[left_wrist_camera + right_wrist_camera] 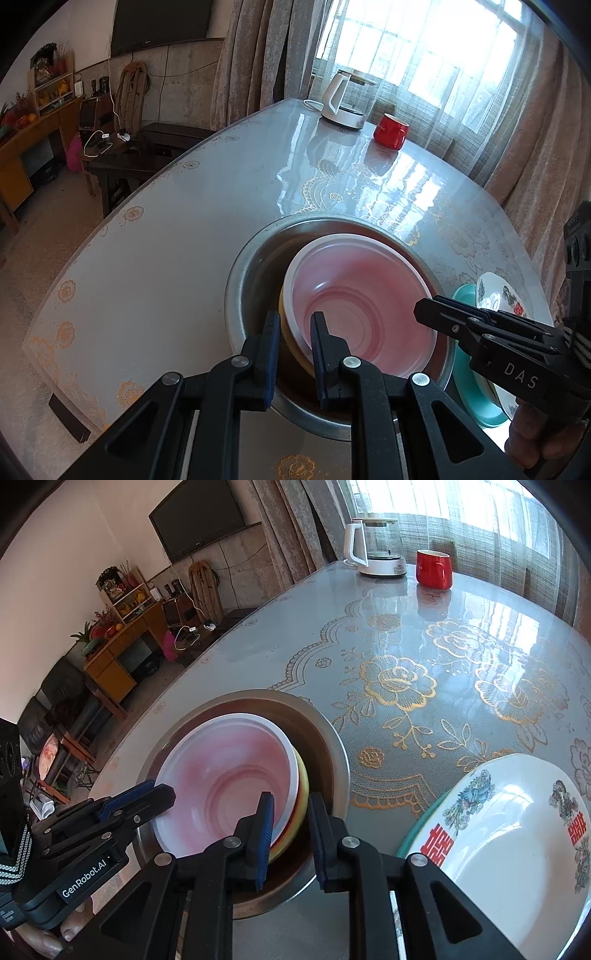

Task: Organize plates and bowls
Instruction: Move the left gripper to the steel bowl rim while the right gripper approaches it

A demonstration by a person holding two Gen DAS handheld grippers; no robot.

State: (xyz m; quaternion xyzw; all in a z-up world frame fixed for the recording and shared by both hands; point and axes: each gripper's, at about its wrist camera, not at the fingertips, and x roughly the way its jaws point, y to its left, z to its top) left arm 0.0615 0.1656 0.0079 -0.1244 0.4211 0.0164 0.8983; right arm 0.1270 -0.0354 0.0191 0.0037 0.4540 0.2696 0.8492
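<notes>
A round table covered with a glossy grey cloth printed with gold roses is seen before curtained windows; a dark wall-mounted television and a wooden sideboard are noted along the far walls. Near the table's far edge a white-based glass kettle and a red glazed mug stand just beside each other.

A wide, dull stainless-steel basin sits toward the near edge. In it a pink translucent plastic bowl is nested in a yellow bowl.

The left gripper is narrowed on the near rim of the stacked bowls, one blue-padded finger inside, one outside. The right gripper straddles the opposite rim likewise; whether its pads press cannot be told.

Only the right wrist view shows fully the white square porcelain plate with red characters, lying on a teal plate beside the basin. A hand behind the right gripper is seen only in the left view.
</notes>
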